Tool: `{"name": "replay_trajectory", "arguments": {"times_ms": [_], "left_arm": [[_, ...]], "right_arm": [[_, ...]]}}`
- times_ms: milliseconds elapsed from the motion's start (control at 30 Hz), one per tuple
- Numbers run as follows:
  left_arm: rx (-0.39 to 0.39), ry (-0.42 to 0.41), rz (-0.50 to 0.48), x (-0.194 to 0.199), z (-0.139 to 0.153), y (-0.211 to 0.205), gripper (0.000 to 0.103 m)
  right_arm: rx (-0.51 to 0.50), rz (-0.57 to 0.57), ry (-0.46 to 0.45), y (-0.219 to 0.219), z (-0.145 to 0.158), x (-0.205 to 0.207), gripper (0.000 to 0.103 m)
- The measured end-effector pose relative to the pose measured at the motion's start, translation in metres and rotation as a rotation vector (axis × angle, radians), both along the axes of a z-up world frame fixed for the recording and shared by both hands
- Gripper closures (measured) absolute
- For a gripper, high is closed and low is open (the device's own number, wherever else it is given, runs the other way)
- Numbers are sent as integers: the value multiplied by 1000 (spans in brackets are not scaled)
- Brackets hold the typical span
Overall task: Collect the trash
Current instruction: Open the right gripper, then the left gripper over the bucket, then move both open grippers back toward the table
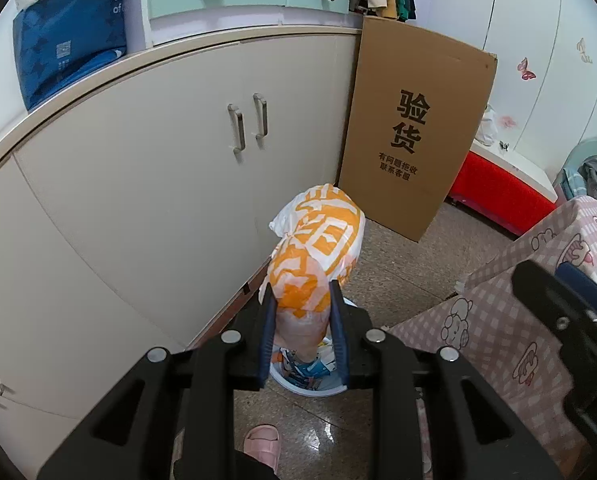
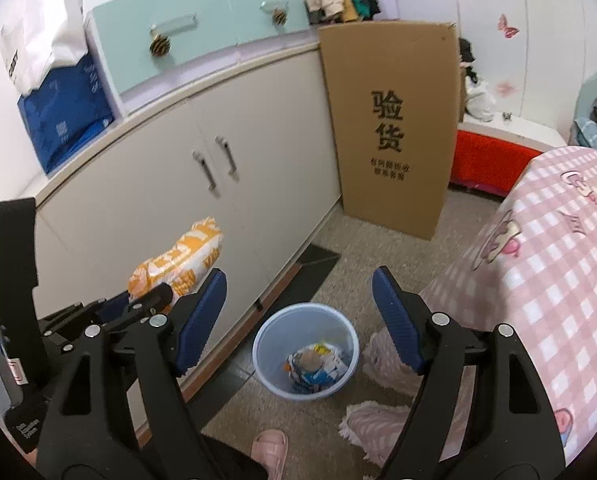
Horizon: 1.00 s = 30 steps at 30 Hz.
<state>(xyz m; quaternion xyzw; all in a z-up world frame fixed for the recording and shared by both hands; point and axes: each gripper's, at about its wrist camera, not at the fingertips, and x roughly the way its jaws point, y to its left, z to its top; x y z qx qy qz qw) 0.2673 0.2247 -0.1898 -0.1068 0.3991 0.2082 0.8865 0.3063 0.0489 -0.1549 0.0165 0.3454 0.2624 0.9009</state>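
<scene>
Both tongs matter: my left gripper [image 1: 303,312] pinches the orange bag [image 1: 318,248], my right gripper [image 2: 298,316] gapes empty. I'd lift it clear of the bin [image 2: 266,344] below them, grip firm

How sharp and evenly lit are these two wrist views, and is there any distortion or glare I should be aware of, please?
Left wrist view: sharp, evenly lit; fisheye bows the cabinet edge; dark corners; glare on the floor tiles near the slipper. Right wrist view: slightly softer, the same bowing, flat light, no strong shadows; the bin stays readable.
</scene>
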Motion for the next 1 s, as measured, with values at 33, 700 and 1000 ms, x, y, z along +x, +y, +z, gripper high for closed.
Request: {"name": "replay_trajectory", "arguments": {"times_ms": [33,700,1000], "left_arm": [[0,0,-1,2,0,-1,78],[-46,74,-8,53,-20,-6,38],[-46,17,-17,25,7,-14,36]], "right_arm": [[8,-11,-11,-3,1,1,27],[70,-93,9,-29,-7,20,26],[87,-96,6,-37,8,5,25]]}}
